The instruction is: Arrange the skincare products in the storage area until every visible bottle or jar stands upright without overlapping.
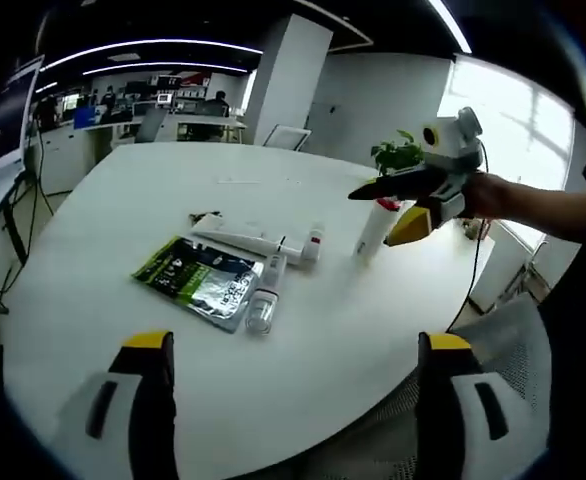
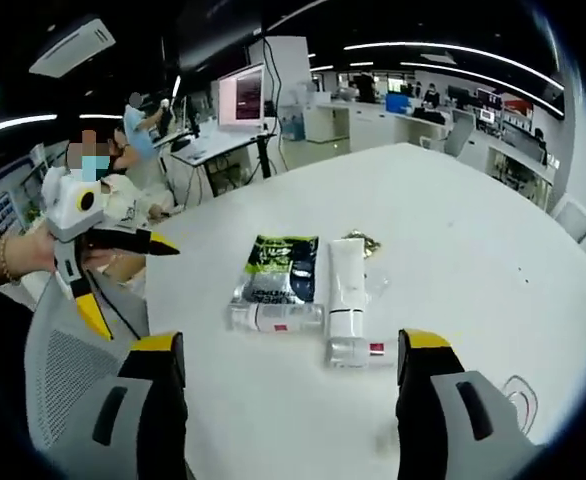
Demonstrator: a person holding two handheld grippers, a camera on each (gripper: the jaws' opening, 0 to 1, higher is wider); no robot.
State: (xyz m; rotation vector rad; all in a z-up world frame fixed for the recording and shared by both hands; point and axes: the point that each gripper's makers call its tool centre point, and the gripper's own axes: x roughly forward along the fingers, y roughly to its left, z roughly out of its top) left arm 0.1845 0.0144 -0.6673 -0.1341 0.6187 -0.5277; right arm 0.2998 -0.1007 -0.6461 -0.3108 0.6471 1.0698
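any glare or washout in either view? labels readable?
Left gripper view: window blown out white, the right gripper dark against it. Right gripper view: even ceiling light, soft glare on the table. Pouch text too small to read in either.

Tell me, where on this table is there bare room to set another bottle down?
Bare table spreads wide beyond the white tube, and in front of the green pouch toward the left claw. It is crowded where pouch, tube and small bottles lie touching.
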